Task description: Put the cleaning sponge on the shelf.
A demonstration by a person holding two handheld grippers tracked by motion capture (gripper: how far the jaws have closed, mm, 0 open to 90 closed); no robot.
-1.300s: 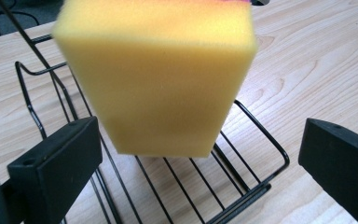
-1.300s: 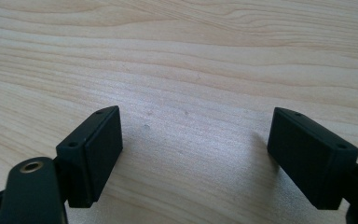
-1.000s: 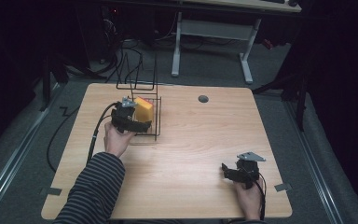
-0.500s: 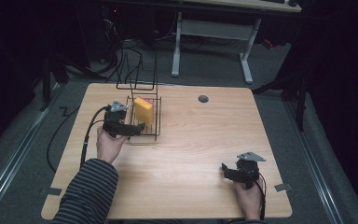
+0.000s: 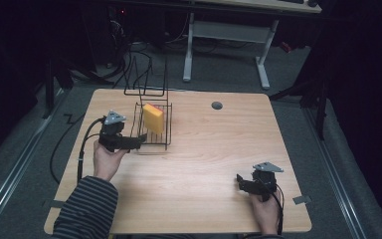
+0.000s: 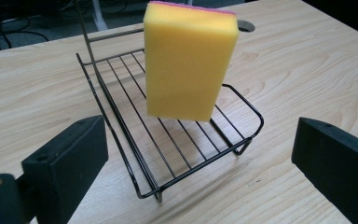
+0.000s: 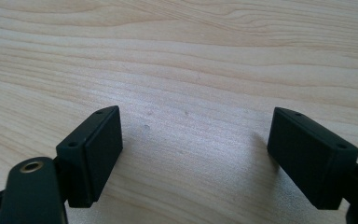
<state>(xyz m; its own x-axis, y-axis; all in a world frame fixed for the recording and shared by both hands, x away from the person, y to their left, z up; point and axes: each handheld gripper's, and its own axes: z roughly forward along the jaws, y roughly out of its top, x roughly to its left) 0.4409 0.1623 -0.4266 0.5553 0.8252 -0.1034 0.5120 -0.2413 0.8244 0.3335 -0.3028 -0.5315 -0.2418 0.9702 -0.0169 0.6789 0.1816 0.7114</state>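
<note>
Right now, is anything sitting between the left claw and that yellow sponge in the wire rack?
Nothing visible does. The left claw stands open, apart from the yellow sponge, which stands upright in the wire rack; the rack's low front edge lies between them.

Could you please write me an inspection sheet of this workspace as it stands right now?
Surface: light wooden table with a round grey grommet.
Job's things: yellow rectangular sponge stands on end in the black wire rack.
Clutter: nothing seen.
Grippers: left gripper open, jaws just been closing, nothing between them, short of the rack; right gripper open over bare wood.
Cables: black cable trails off the table's left.
Surroundings: dark room, grey floor, white desk frame behind.
</note>
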